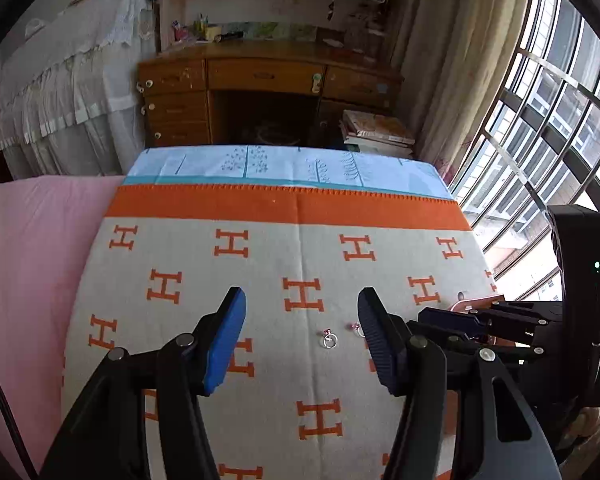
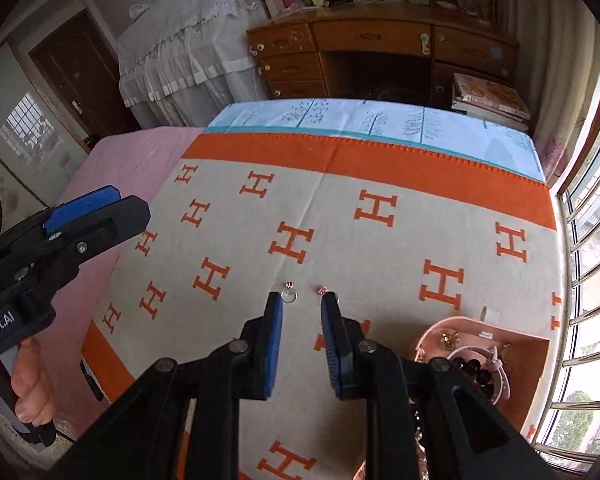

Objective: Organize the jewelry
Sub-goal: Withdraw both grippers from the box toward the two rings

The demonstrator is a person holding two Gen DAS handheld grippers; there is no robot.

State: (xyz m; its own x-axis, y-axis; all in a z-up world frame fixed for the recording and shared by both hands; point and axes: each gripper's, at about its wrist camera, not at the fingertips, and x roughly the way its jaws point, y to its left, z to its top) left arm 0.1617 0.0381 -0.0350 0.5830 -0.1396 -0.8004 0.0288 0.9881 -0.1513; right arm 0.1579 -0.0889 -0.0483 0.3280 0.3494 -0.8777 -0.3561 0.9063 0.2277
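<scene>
Right wrist: rings (image 2: pixel 290 295) beyond gripper (image 2: pixel 302 306).

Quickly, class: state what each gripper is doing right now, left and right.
Left gripper: open wide, holding nothing.
Right gripper: partly open, holding nothing, fingertips near the two rings.

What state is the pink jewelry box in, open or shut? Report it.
Open. The pink jewelry box shows its inside in the right wrist view: dark beads and a gold piece lie uncovered in it.

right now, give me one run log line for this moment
left tongs: open, empty | right tongs: open, near two rings | rings: loose on blanket | jewelry box: open, right of tongs
</scene>
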